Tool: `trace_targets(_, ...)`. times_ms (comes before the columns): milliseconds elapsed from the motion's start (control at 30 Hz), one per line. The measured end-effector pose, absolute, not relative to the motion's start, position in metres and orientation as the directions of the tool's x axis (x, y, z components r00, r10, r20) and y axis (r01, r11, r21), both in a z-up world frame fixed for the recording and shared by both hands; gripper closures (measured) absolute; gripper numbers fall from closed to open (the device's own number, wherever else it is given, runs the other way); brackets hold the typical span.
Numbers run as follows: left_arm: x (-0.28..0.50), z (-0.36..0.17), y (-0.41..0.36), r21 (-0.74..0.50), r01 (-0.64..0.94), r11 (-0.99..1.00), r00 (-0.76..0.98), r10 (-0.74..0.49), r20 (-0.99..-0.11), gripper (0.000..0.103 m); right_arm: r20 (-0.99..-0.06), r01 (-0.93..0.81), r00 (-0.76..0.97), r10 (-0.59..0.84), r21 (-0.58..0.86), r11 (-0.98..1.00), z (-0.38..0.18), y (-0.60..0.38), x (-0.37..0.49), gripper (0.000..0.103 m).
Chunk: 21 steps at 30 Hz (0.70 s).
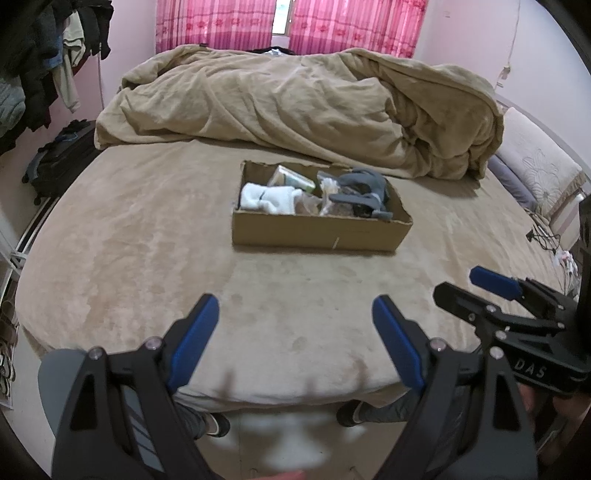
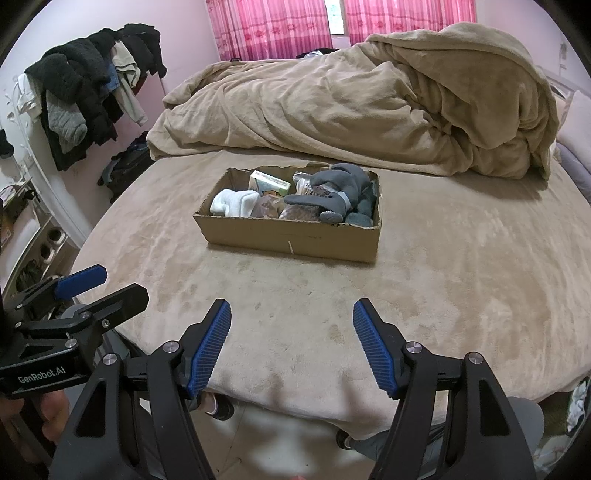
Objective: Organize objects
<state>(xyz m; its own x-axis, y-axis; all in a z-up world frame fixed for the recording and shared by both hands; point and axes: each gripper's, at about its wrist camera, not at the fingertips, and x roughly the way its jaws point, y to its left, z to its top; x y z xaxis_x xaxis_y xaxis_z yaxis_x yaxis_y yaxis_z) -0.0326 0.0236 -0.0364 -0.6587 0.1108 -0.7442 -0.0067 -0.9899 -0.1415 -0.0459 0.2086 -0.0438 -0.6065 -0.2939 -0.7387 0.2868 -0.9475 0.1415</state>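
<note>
Blue-padded jaws of the left gripper point(image 1: 295, 339) stand spread, with nothing between them but the tan bed sheet point(image 1: 129, 240) below. Just to its right, the right gripper point(image 2: 291, 343) hangs the same way: jaws apart, holding nothing, tilted down over the near edge of the bed. Each gripper shows at the side of the other's view. Under the bed's edge, the person's dark shoes point(image 1: 218, 424) and grey trouser legs peek out on the floor.

Well ahead of both sets of jaws, in the middle of the bed, lies the cardboard box point(image 2: 291, 236). It is a shallow, open-topped tray with torn rims, and its long axis runs across the bed, left to right, one long wall facing the grippers. From the right wrist view it sits a little left of the jaws' centre line; from the left view, a little right.

Inside, white socks point(image 2: 236, 202) are bundled at the left end, a pale green packet point(image 2: 269, 184) leans at the back, clear bags with brownish contents lie in the middle, and grey gloves point(image 2: 340, 188) stretch across the right half, fingers pointing left.

Behind the box a tan blanket point(image 2: 369, 103) is heaped, with pink curtains point(image 2: 273, 26) beyond.
</note>
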Motion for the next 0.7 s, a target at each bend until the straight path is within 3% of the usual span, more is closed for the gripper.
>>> trace_targets(700, -0.0336, -0.0358, 0.0231, -0.135, -0.009, -0.991, -0.658, 0.107, -0.746, 0.017, -0.741, 0.287, -0.602, -0.297, 0.146, -0.947, -0.0475, 0.206, -0.045, 0.031)
